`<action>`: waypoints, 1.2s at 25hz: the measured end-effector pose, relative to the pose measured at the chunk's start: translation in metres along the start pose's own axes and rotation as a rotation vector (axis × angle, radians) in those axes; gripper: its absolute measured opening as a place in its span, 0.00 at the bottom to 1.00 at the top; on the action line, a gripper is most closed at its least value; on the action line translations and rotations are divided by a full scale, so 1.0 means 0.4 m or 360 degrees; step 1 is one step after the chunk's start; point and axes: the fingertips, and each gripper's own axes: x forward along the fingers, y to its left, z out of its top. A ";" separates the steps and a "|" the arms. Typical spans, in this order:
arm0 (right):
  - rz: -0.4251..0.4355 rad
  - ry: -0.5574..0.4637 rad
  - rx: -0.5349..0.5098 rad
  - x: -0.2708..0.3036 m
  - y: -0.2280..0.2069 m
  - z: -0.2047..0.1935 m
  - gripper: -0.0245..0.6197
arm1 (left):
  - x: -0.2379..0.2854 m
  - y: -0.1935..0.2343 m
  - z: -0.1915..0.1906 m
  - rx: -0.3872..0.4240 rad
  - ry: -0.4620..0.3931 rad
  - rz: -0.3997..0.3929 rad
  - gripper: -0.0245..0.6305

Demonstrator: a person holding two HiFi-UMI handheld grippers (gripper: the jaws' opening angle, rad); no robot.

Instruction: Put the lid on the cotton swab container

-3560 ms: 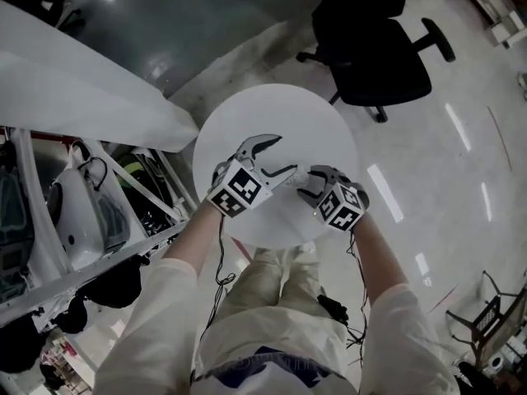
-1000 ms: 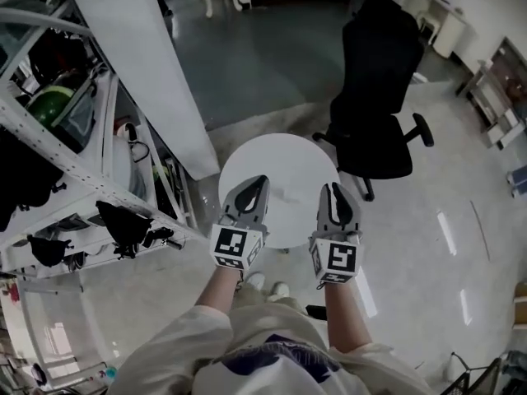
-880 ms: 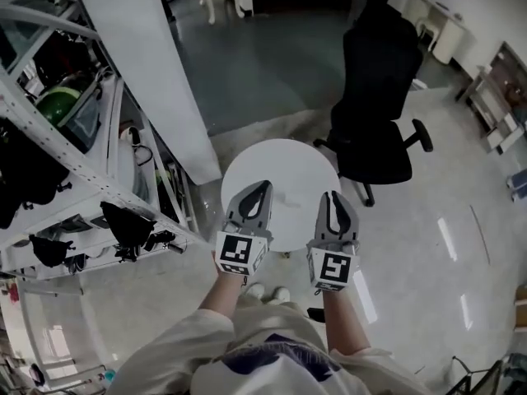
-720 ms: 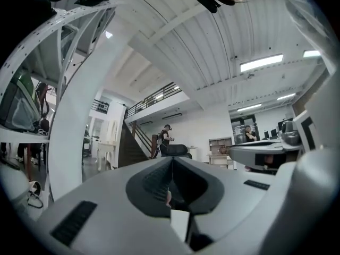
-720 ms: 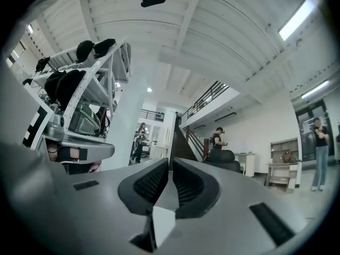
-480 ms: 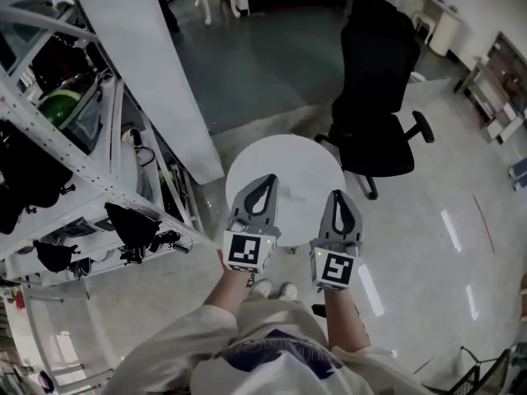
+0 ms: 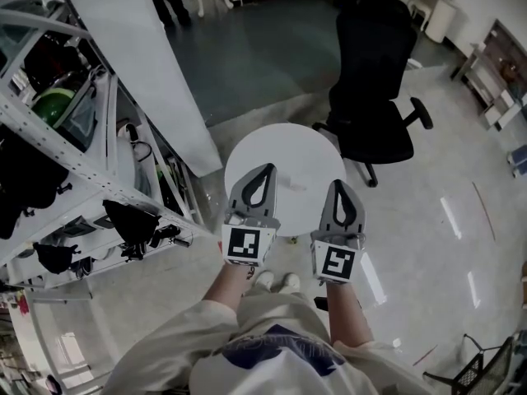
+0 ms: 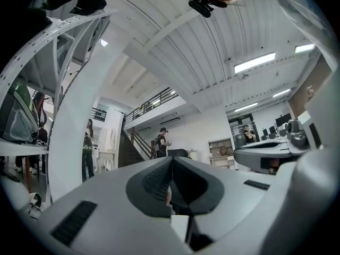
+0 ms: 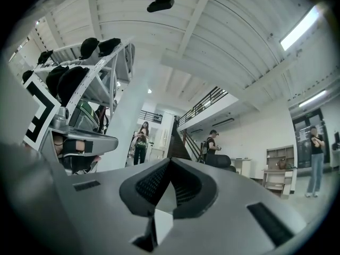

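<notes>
1. My left gripper and right gripper are fully closed and empty, above the counter's near edge
2. A faint speck mid-counter may be the container; lidding seems idle, and the next move needs a closer look

We see a round white table standing on the glossy floor. On its top lies one small pale thing, too faint to identify.

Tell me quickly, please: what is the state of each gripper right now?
Left gripper: closed, holding nothing.
Right gripper: closed, holding nothing.
</notes>
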 end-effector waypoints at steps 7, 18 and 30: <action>0.0002 0.0034 -0.0056 0.000 0.002 -0.004 0.05 | -0.013 0.008 -0.007 0.0003 0.0014 0.0021 0.04; -0.0004 0.0046 -0.0053 0.024 -0.005 0.014 0.05 | -0.013 0.024 -0.012 0.0014 0.0024 0.0047 0.04; -0.0005 0.0050 -0.0059 0.026 -0.019 0.002 0.05 | -0.009 0.018 -0.029 0.0043 0.0059 0.0054 0.04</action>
